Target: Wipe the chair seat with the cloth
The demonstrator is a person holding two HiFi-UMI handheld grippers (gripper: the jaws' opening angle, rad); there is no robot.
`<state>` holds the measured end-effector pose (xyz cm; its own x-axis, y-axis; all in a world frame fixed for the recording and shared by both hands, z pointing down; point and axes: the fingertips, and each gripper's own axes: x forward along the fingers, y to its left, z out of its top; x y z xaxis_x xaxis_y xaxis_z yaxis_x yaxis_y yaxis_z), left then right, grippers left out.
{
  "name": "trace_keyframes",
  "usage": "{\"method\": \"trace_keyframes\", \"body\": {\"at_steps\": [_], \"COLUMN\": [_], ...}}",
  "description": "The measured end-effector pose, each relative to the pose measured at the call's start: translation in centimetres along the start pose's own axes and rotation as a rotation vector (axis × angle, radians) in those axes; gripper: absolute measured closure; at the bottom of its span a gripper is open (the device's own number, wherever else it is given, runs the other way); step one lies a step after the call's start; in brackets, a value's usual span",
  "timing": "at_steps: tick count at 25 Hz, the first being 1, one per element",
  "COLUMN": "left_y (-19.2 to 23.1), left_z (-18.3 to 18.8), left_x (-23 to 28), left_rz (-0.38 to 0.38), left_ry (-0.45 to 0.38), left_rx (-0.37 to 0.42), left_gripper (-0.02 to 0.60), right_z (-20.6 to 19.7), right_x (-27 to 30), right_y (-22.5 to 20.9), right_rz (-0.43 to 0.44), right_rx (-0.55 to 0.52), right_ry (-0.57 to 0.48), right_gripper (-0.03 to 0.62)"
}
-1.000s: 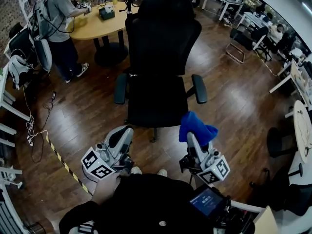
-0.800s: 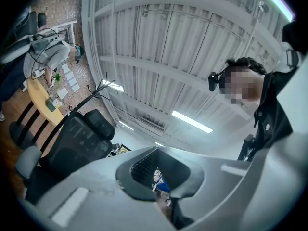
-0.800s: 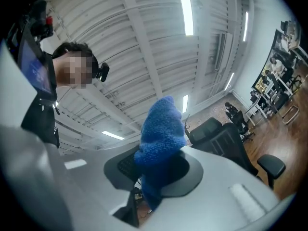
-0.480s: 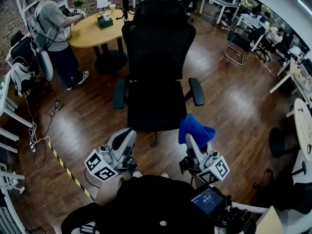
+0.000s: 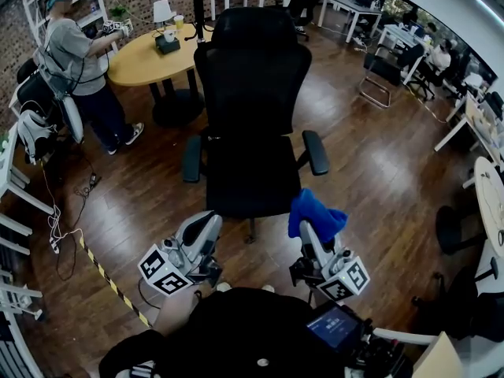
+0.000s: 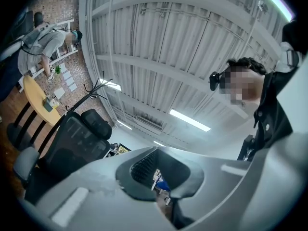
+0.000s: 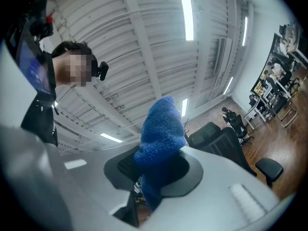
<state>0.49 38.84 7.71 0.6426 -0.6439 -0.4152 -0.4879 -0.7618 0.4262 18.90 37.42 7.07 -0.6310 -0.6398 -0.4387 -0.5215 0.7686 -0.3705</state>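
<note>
**Kid:** Blue and fuzzy! Is that the cloth (image 5: pixel 315 213)?

**Helper:** Yes. The right gripper (image 5: pixel 313 231) pinches it tight. The cloth sticks up out of the top of the jaws.

**Kid:** Where is the chair seat (image 5: pixel 250 172)?

**Helper:** It is in front of the person, a bit to the left of the cloth. The cloth is up in the air, just by the seat's front right corner. It is not on the seat yet.

**Kid:** What about the left gripper (image 5: pixel 206 227)?

**Helper:** Its jaws are pressed together with nothing in them. It is near the front left corner.

**Kid:** Which one goes first?

**Helper:** I think the right one, because it has the cloth. It points up now. So it has to tip forward and go left to lay the cloth on the seat.
</note>
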Motion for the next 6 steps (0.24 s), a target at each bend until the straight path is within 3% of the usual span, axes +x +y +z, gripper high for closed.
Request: {"method": "trace_keyframes", "body": {"at_steps": [6], "left_y": [-0.44], "left_z": [-0.22], "left_x": [0.12], "left_rz": [-0.011], "left_ry": [0.006], "left_rx": [0.001], "left_gripper": [0.591], "right_z": [-0.05], "right_x": [-0.46], "right_y": [0.01], "right_rz": [-0.004], "right_rx": [0.0], "right_ry": [0.009], "right_gripper": [0.511]}}
